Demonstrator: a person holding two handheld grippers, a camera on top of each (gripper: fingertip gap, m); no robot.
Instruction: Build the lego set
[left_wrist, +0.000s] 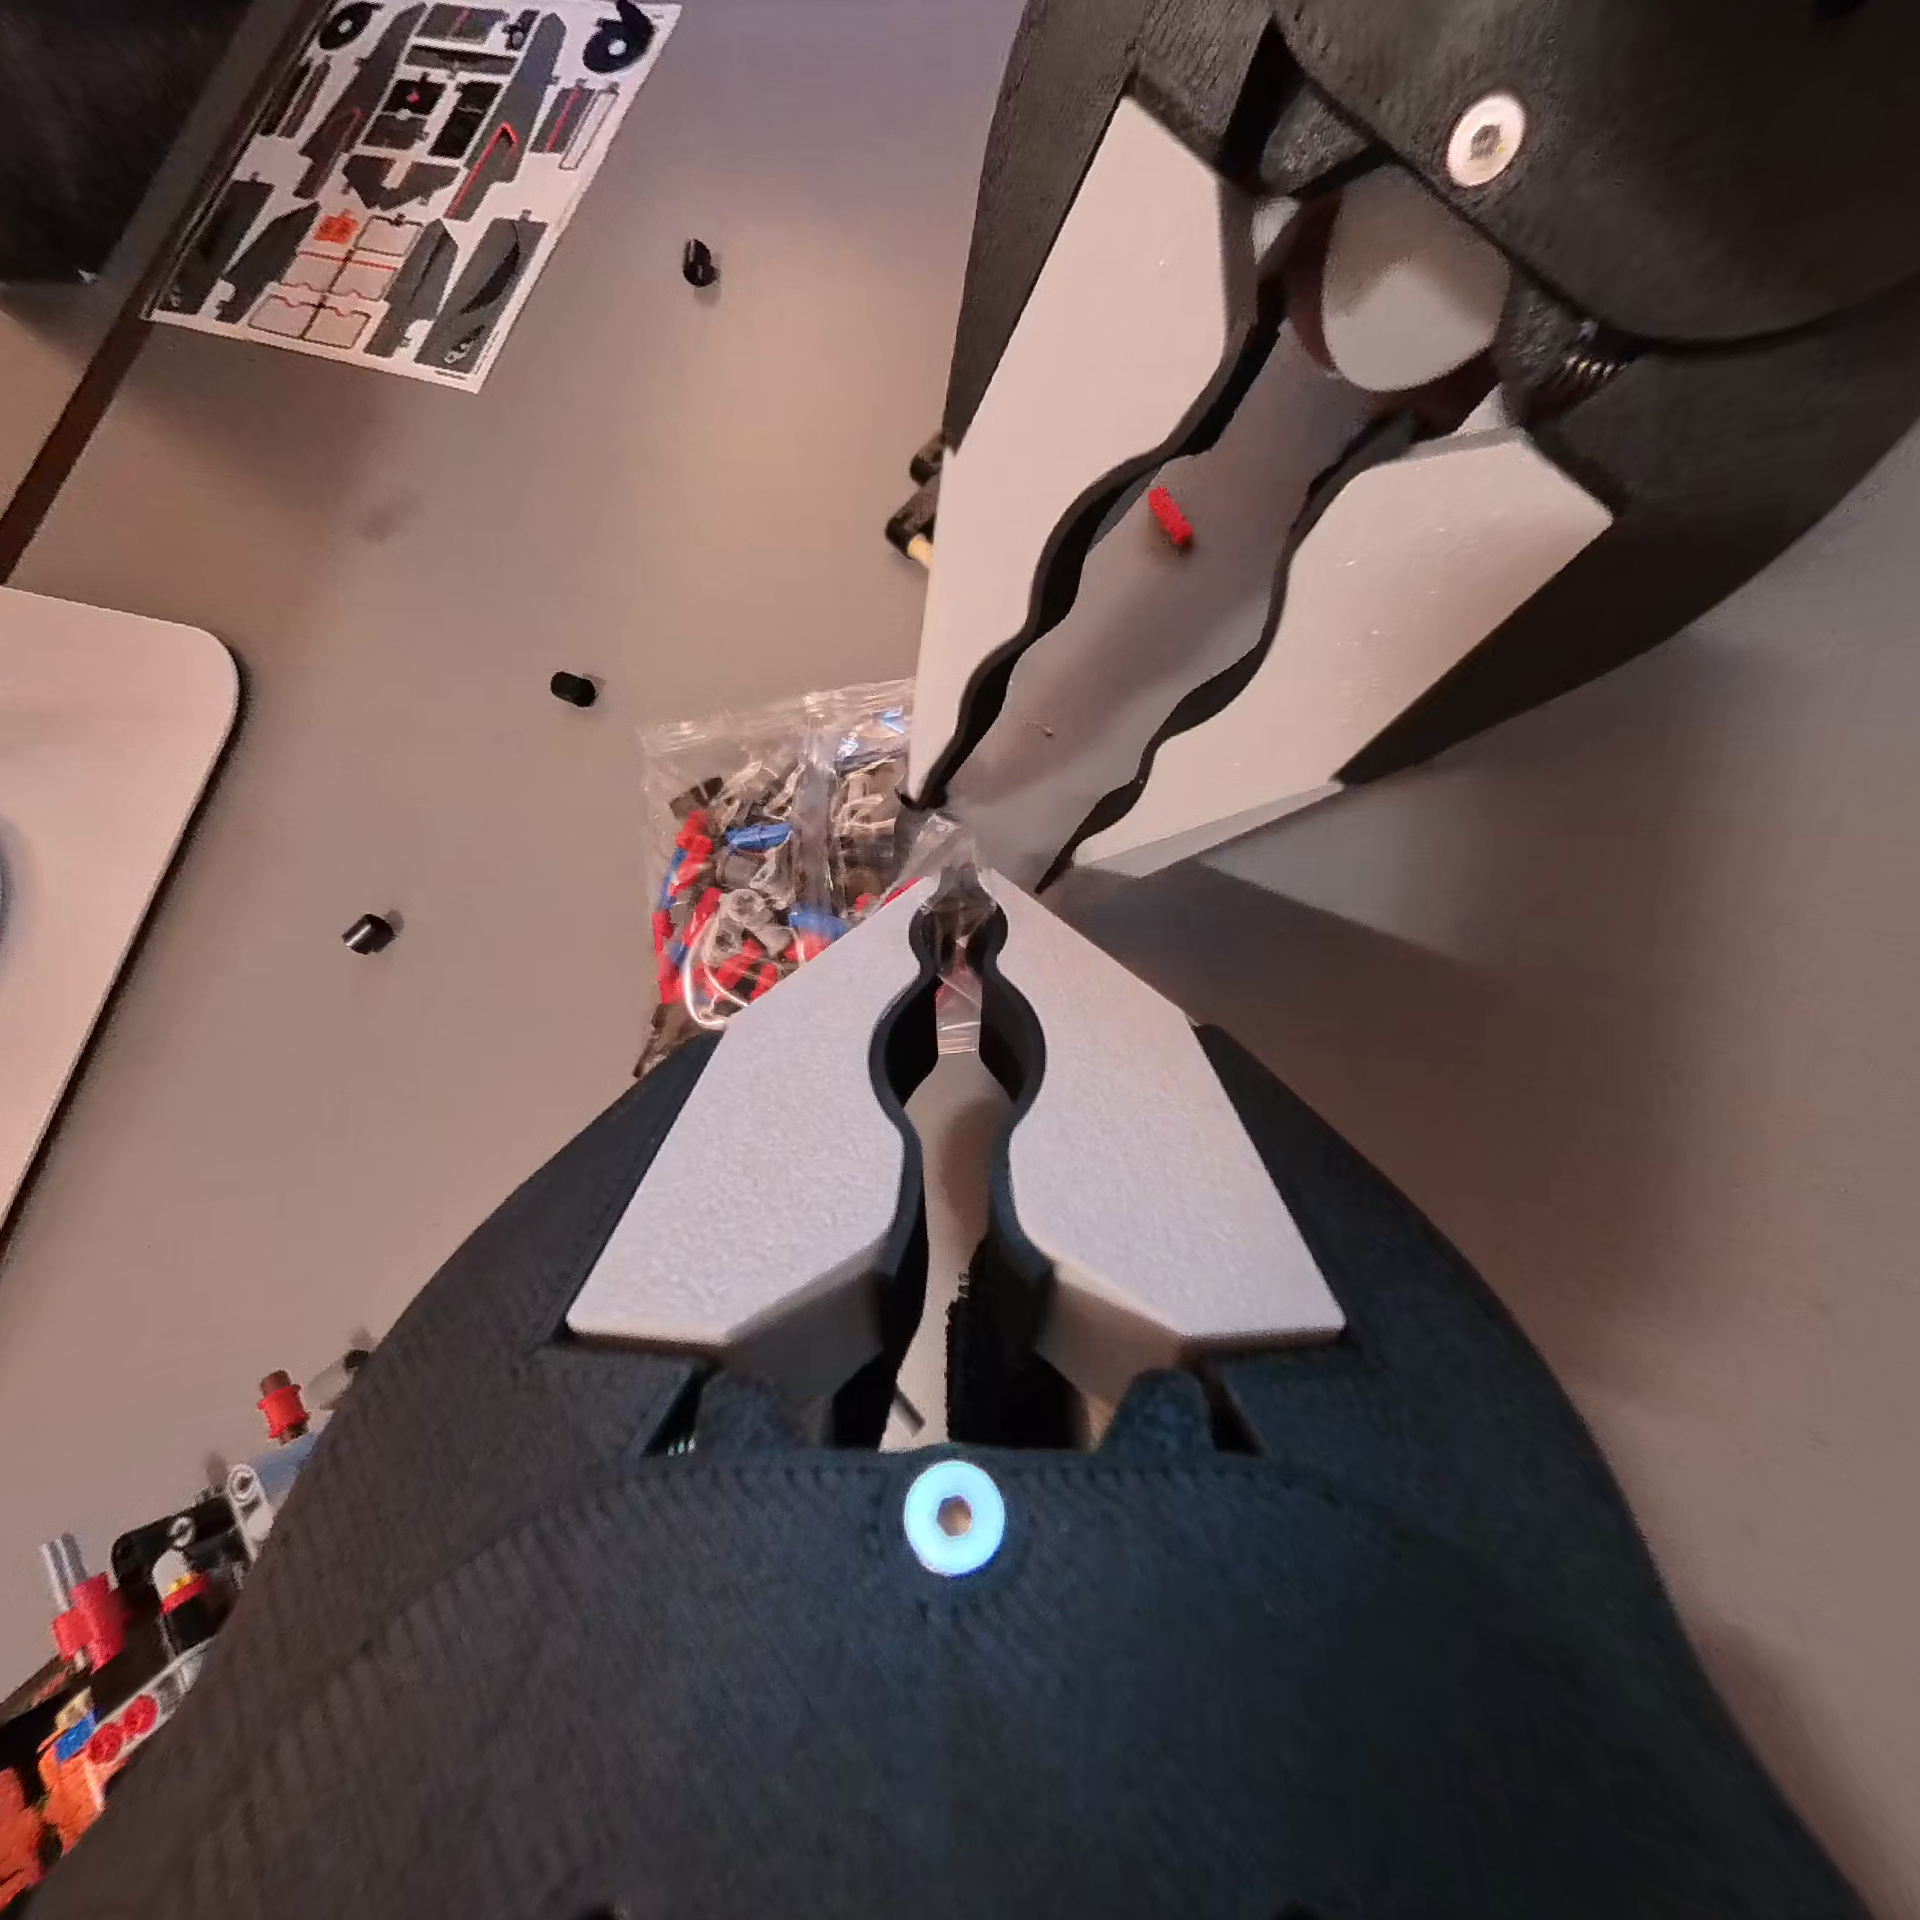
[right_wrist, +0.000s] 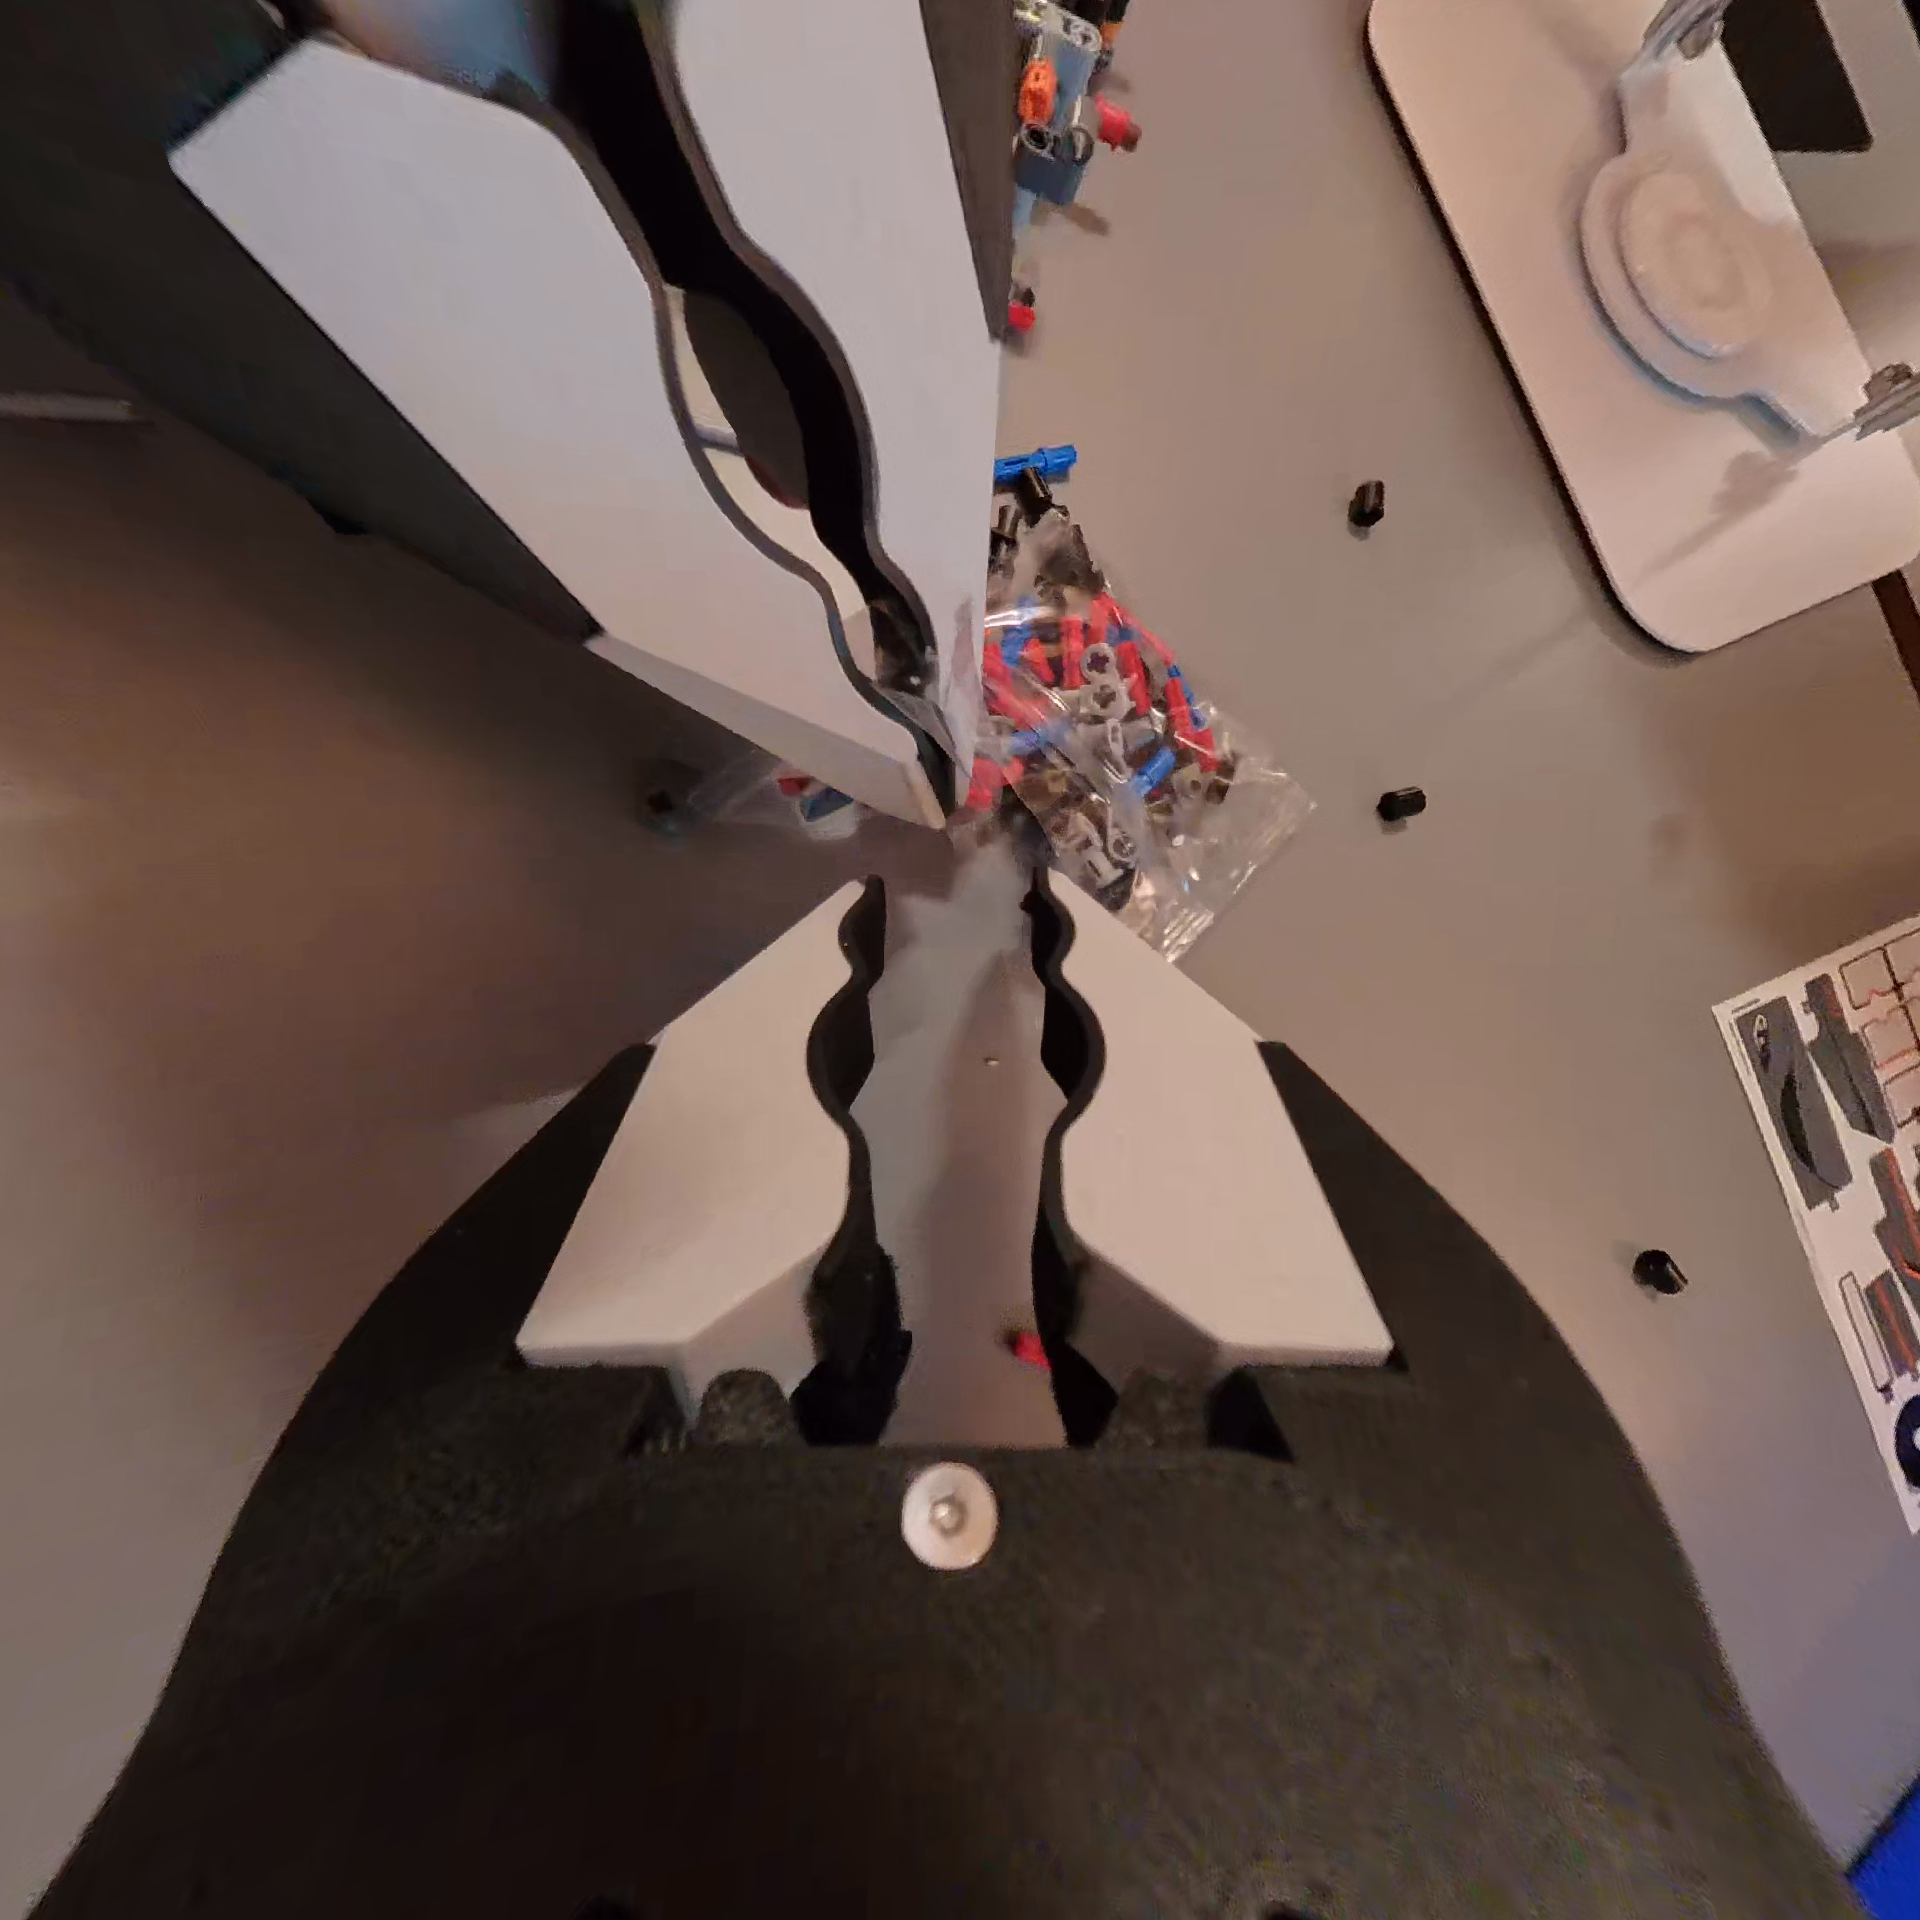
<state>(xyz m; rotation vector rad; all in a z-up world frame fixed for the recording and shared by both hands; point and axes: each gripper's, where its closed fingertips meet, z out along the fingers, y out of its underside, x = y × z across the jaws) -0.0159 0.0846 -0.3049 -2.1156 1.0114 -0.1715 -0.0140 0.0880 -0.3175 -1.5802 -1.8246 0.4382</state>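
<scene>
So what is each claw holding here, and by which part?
The left claw pinches the parts bag by a corner of its plastic. The right claw is open at the same corner, gripping nothing.

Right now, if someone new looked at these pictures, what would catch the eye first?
Most striking is the clear bag of red, blue and grey pieces at the centre, with both grippers meeting tip to tip at its corner. The left gripper has its jaws pinched on the plastic; the right gripper stands open. A sticker sheet lies on the grey table beyond.
</scene>
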